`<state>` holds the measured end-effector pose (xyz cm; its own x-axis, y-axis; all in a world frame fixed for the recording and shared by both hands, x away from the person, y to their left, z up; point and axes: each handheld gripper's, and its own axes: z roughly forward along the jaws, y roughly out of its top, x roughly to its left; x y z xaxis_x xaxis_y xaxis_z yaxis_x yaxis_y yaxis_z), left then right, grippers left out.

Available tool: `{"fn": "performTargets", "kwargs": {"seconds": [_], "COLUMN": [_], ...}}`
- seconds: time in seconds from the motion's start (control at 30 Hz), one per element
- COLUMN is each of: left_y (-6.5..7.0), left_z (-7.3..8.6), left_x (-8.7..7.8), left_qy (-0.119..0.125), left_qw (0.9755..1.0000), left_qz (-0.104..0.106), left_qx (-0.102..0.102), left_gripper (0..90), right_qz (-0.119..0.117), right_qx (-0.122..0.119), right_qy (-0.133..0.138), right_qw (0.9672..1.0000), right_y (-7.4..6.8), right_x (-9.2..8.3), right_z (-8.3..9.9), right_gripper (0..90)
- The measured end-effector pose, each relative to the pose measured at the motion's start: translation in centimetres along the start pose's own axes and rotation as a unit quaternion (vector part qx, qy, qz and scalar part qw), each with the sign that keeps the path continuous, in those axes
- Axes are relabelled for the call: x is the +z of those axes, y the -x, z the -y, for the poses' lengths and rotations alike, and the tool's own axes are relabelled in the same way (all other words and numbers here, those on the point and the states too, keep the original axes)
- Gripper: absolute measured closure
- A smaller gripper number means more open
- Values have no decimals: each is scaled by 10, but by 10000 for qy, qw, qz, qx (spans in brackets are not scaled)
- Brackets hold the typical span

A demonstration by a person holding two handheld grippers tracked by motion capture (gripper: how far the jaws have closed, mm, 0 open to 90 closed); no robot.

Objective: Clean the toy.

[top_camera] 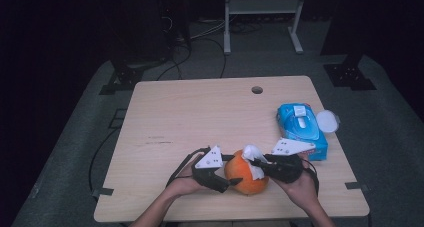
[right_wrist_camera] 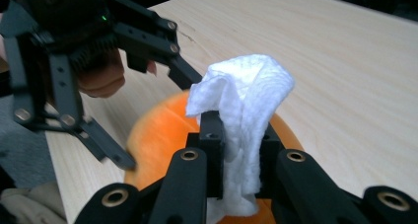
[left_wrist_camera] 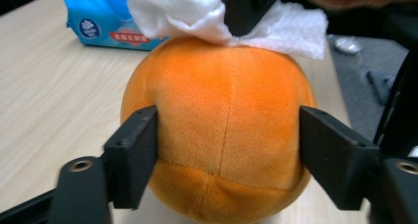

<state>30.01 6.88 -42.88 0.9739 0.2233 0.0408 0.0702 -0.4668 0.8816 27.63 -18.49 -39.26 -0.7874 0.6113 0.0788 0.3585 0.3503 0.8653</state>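
An orange plush ball (top_camera: 245,179) (left_wrist_camera: 222,115) sits on the wooden table (top_camera: 200,117) near its front edge. My left gripper (top_camera: 231,179) (left_wrist_camera: 228,155) reaches in from the left, and its two black jaws press against the ball's opposite sides. A crumpled white wipe (top_camera: 251,154) (right_wrist_camera: 246,95) lies on top of the ball. My right gripper (top_camera: 254,162) (right_wrist_camera: 239,140) is shut on that wipe, holding it against the ball's top from the right. In the right gripper view the left gripper (right_wrist_camera: 165,120) straddles the ball (right_wrist_camera: 157,130).
A blue pack of wet wipes (top_camera: 300,127) (left_wrist_camera: 108,21) lies at the table's right edge, with a round white lid (top_camera: 327,121) beside it. A cable hole (top_camera: 257,90) is at the far edge. A white frame (top_camera: 262,17) stands on the floor beyond the table.
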Motion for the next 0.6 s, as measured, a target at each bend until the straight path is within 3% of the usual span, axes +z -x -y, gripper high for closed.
{"fn": "performTargets", "kwargs": {"seconds": [0.03,0.07,0.17,0.27,0.37,0.47,0.6], "left_y": [-1,-5,-6,-6,-11,-15,-15], "left_z": [-1,-6,-8,0,5,10,5], "left_x": [-1,-3,-2,1,-2,-6,-8], "left_qy": [46,174,246,109,11,51,250], "left_qw": [9999,9991,9988,9991,9990,9985,9984], "left_qz": [87,181,154,101,35,155,120], "left_qx": [-97,-338,-392,-396,-438,-526,-495], "left_gripper": [243,188,196,233,241,216,170], "right_qz": [0,-9,-33,-85,-2,45,-33], "right_qx": [0,62,78,-82,-118,-23,6], "right_qy": [0,-14,-8,-83,-146,-198,-228], "right_qw": [10000,10000,10000,9999,9998,9998,9997], "right_y": [0,2,0,-9,-6,0,-1], "right_x": [0,0,1,7,5,3,6], "right_z": [0,4,3,1,1,5,8], "right_gripper": [796,797,796,795,794,794,795]}}
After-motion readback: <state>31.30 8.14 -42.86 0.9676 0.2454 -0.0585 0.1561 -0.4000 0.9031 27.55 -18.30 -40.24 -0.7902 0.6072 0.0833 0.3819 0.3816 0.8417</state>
